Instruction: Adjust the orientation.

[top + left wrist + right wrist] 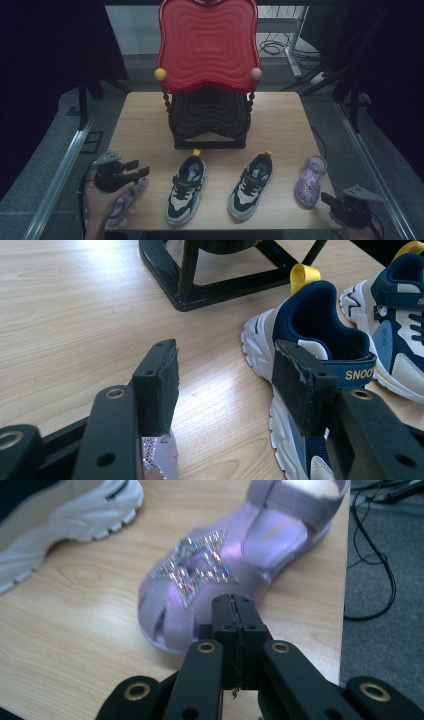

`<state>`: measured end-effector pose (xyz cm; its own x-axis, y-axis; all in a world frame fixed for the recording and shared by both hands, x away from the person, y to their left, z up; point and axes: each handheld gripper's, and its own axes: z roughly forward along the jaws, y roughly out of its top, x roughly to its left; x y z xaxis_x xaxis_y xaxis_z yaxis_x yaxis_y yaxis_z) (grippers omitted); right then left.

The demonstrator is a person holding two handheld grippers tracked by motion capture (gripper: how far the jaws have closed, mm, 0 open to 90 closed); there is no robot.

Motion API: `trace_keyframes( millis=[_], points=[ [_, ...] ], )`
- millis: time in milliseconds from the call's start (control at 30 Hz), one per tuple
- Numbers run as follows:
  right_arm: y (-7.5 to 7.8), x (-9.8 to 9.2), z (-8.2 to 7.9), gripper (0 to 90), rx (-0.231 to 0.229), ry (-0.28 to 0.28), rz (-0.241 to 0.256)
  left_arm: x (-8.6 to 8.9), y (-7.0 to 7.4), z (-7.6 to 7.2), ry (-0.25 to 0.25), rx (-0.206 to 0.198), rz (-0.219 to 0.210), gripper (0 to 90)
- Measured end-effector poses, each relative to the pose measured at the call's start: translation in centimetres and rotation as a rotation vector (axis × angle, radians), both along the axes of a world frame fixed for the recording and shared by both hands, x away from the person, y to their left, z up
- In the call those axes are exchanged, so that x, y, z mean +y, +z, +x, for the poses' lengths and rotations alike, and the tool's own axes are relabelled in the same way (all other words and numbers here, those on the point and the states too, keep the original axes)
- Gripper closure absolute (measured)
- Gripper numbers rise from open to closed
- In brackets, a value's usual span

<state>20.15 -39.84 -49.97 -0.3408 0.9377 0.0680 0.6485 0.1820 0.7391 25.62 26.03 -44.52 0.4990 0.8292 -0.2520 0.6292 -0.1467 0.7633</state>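
In the high view, the left gripper (141,168) is at the lower left of the frame, held by a hand (102,200) that enters from the bottom edge, and it hangs just above a lilac glitter sandal (125,200) that lies near the front left corner of the light wooden table (140,120). Its two jaws stand apart with nothing between them; in the left gripper view a small piece of the sandal (157,460) shows under the left jaw at the bottom of the frame, and the heel of a navy and white child's sneaker with a yellow heel loop (320,325) is just beyond the right jaw. The right gripper (325,198) is at the lower right of the high view, close to the toe of a second lilac sandal with a glitter star on top (310,180), which lies near the right edge of the table. In the right gripper view its jaws (233,611) are pressed together and empty, in front of the toe of this sandal (200,575); whether they touch it I cannot tell. Between the two sandals two sneakers stand side by side in the lower centre of the high view, the left one (186,189) and the right one (250,186). Behind them, in the upper centre, stands a black shoe rack with a wavy red plastic top shelf (207,42).
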Motion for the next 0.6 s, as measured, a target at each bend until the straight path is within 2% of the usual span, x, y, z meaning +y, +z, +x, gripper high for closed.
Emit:
trace_keyframes(
  millis=[167, 367, 600],
  points=[
    [-0.8, -0.2, 0.1, 89.6, 0.037, -0.006, -0.040, 0.0, -0.1, 0.1, 0.002, 0.005, 0.001, 44.4],
    [-1.3, 0.1, 0.5, 89.6, 0.060, 0.007, -0.082, 0.0, -0.2, 0.0, -0.002, 0.011, 0.008, 44.4],
    [-1.7, 0.3, 0.7, 89.6, 0.069, 0.019, -0.086, 0.1, -0.1, 0.0, -0.001, 0.010, 0.009, 44.3]
  ],
)
